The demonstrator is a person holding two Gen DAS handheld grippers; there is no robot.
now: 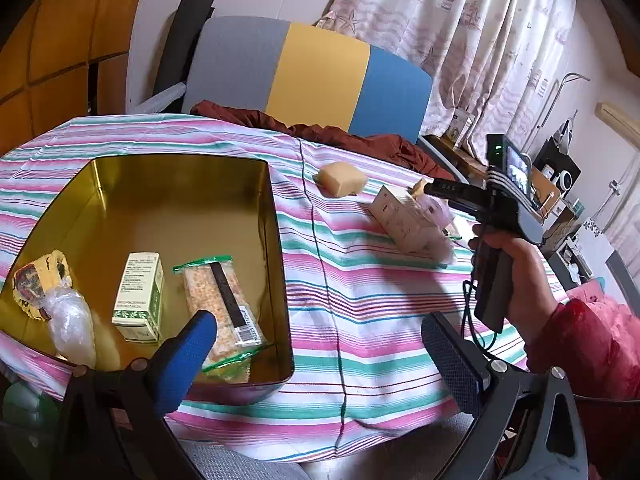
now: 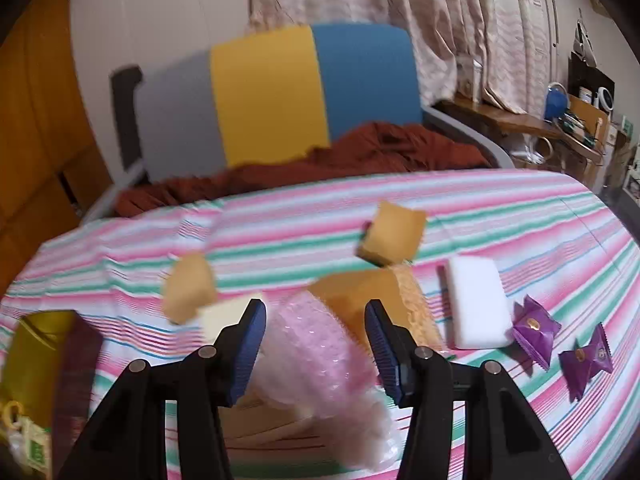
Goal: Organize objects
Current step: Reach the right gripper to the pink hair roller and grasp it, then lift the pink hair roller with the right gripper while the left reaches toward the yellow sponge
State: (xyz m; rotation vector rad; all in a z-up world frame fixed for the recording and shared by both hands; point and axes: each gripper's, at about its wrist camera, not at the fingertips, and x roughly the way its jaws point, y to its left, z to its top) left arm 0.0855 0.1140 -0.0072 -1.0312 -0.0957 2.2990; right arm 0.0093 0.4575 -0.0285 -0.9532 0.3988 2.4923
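A gold tin (image 1: 180, 196) on the striped cloth holds a green-and-white carton (image 1: 140, 296), a cracker packet (image 1: 224, 304) and a plastic-wrapped item (image 1: 40, 288). My left gripper (image 1: 320, 360) hovers open and empty at the tin's near right corner. Further right, a hand (image 1: 516, 280) holds my right gripper (image 1: 434, 194) over a beige box (image 1: 404, 220). In the right wrist view the right gripper (image 2: 316, 340) is open, a pink bubble-wrap packet (image 2: 308, 340) lying between its fingers, unpressed. Around it lie sponge pieces (image 2: 188, 288), an orange sponge (image 2: 352, 292), a white block (image 2: 478, 304) and purple candies (image 2: 534, 326).
A grey, yellow and blue chair back (image 1: 320, 72) with a rust-red cloth (image 1: 320, 128) stands behind the table. Curtains (image 1: 480, 20) hang at the back and a cluttered shelf (image 2: 580, 128) is at the far right. Bare striped cloth (image 1: 360, 320) lies between the tin and the loose items.
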